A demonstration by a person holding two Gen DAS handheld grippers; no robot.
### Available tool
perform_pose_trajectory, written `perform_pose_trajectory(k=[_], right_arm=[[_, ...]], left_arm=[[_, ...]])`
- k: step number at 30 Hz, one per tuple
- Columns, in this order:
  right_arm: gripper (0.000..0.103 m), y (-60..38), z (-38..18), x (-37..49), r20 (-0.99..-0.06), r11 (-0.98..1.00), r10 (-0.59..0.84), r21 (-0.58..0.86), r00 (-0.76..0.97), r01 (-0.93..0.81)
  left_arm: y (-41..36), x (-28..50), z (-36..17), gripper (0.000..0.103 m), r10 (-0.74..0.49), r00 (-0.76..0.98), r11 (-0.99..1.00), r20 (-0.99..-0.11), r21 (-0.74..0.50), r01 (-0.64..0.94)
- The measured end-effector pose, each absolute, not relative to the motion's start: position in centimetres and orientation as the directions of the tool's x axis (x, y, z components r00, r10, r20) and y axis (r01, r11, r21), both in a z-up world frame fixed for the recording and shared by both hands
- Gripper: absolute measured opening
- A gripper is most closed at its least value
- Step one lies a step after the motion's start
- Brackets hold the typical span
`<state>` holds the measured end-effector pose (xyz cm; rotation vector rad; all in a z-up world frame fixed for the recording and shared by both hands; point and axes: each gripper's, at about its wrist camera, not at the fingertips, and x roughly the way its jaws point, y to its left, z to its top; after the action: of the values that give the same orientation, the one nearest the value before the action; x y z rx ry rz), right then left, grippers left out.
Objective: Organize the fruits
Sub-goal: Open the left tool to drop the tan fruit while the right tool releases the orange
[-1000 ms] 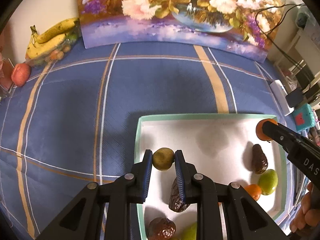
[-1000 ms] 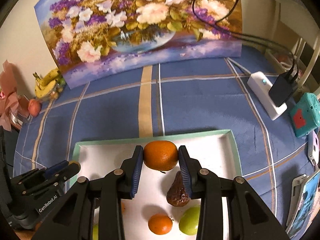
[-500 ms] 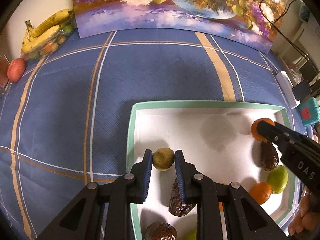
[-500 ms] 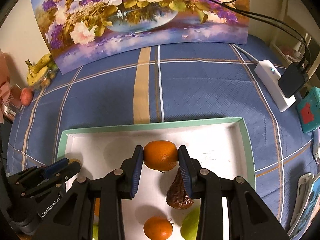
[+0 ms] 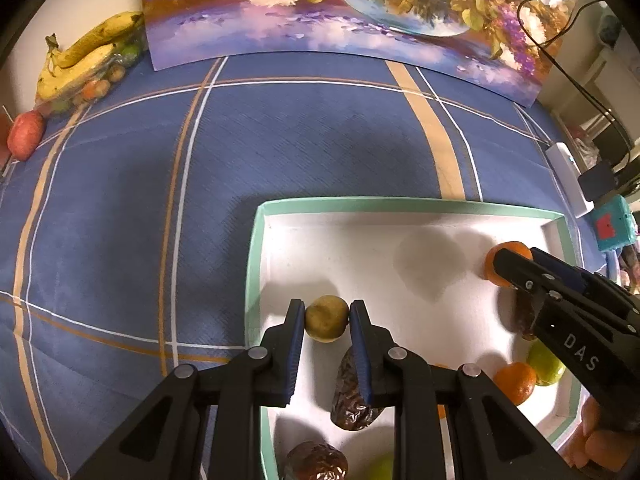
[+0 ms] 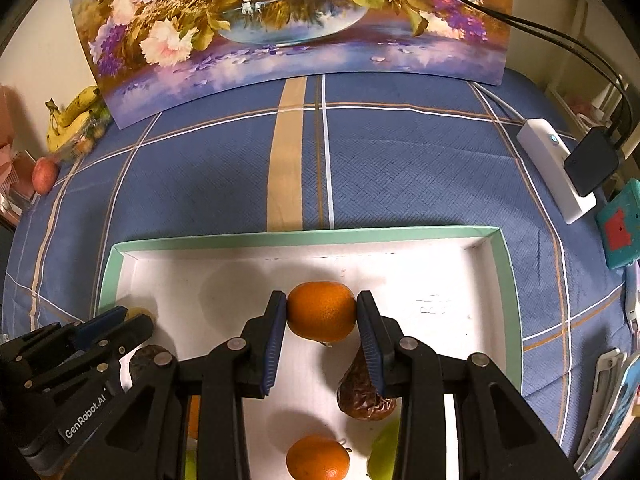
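We hold 2 fruits at once over the white tray [image 6: 505, 280], and the main risk, as we judge it, is a slip: the left tongs [image 5: 327, 320] pinch a small yellow-green fruit [image 5: 326, 317] at their very tips, and the right tongs [image 6: 321, 312] pinch an orange [image 6: 321, 311] the same way, so round skins held that far out could roll free if either pair tilts or eases. A dropped orange would land among the fruit just behind and below the right tongs, where a wrinkled dark date [image 6: 365, 396] sits under the right-hand finger, with a second orange [image 6: 318, 458] and a green fruit [image 6: 382, 452] further back toward us. Under the left tongs lies another date [image 5: 352, 396], with a rounder dark fruit [image 5: 316, 466] behind it, so lowering straight down there would crush or nudge something. The 2 pairs of tongs also share 1 tray, each visible at the edge of the other's view, and could knock together if both swing inward. Ahead of both tongs the tray floor is bare, then the blue checked cloth [image 6: 224, 168] runs to a flower painting [image 6: 288, 16]. Far ahead to the left rest bananas [image 5: 86, 58] and a red fruit [image 5: 25, 134]; ahead to the right a white power strip [image 6: 556, 168] with its cables lies near the tray's corner.
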<state>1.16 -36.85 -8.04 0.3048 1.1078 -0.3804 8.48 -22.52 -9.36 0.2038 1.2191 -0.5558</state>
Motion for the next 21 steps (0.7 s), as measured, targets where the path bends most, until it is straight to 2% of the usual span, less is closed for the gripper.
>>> perform_pose_trajectory(k=[5, 7, 9, 17, 21], right_arm=[[0.038, -36.6, -8.0, 1.4, -0.909, 0.898, -0.16, 0.027, 0.384, 0.439], [0.038, -36.5, -8.0, 1.4, -0.911, 0.899, -0.169, 0.015, 0.377, 0.438], [0.038, -36.4, -8.0, 1.5, -0.912, 0.899, -0.179, 0.002, 0.37, 0.438], [0.038, -36.0, -7.5, 1.3, -0.91, 0.893, -0.199, -0.016, 0.363, 0.449], [0.039, -35.5, -6.9, 0.8, -0.909, 0.889, -0.199, -0.01, 0.367, 0.458]], left_arm=[[-22.4, 8.6, -9.4, 0.029, -0.301, 0.218, 0.848, -0.928, -0.156, 0.507], [-22.4, 8.6, -9.3, 0.037, -0.304, 0.211, 0.846, -0.929, -0.162, 0.508], [-22.4, 8.6, -9.2, 0.04, -0.312, 0.207, 0.844, -0.927, -0.17, 0.509], [-21.2, 8.2, -7.9, 0.042, -0.335, 0.206, 0.84, -0.919, -0.193, 0.506], [-19.2, 8.1, -7.1, 0.062, -0.347, 0.217, 0.851, -0.912, -0.209, 0.481]])
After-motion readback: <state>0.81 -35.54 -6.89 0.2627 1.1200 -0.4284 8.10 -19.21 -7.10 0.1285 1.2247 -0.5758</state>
